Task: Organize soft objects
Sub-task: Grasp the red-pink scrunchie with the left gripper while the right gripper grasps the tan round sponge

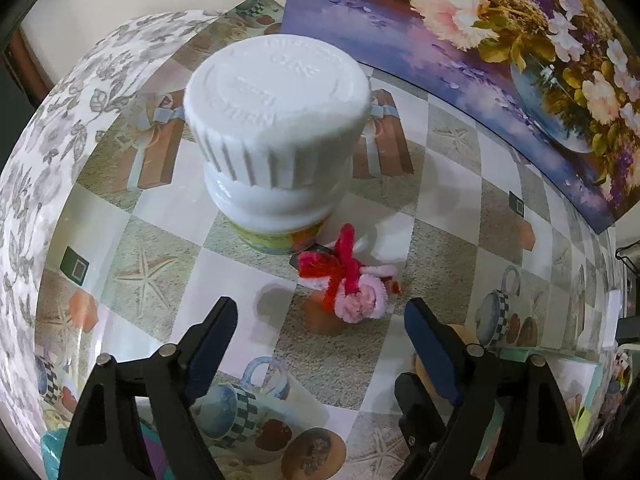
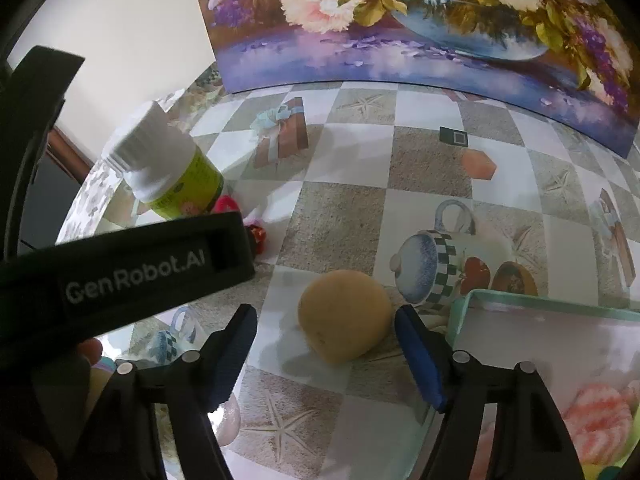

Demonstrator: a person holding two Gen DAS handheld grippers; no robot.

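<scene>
Under me a round table (image 1: 448, 216) is carrying everything, its glossy cloth printed with checks, starfish and teapots. A white-capped plastic bottle with a green label (image 1: 276, 136) is standing on it. A red and pink pipe-cleaner bundle (image 1: 352, 280) is lying just beside the bottle. A tan foam ball (image 2: 345, 315) is resting near a mint-rimmed tray (image 2: 520, 302), and a flower painting (image 2: 420, 32) is standing at the far edge.

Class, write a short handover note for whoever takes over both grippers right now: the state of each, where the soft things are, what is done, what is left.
Left gripper: open, empty, above the red and pink pipe-cleaner toy, which lies by the white-capped bottle.
Right gripper: open, fingers either side of the yellow ball on the table, not gripping.
Tray: right of the ball; holds a pink striped soft thing.
Left: ball and toy not yet in the tray.
</scene>
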